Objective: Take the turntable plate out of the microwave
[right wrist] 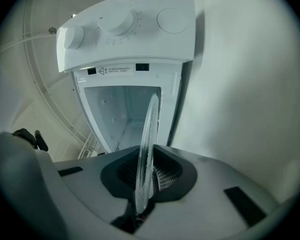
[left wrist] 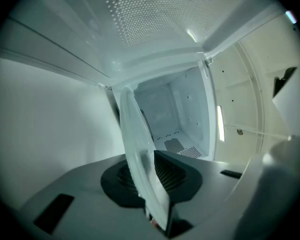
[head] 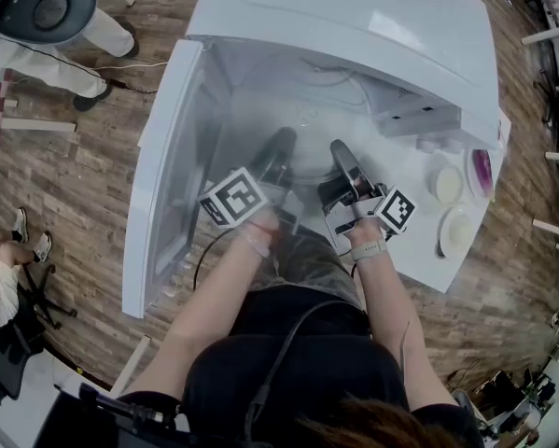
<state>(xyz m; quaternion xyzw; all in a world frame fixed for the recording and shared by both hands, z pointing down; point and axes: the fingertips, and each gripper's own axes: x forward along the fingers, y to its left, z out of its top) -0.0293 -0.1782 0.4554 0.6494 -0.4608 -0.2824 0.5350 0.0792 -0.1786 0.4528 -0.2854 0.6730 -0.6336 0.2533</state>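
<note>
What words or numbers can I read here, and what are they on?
Label on the microwave: a warning triangle, then print too small to read.
Dial: the marks round it are too blurred to read.
Marker cubes: black-and-white patterns, no words.

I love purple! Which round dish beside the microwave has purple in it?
The rightmost dish: it is purple inside. The dish beside it and the nearer dish look creamy white.
</note>
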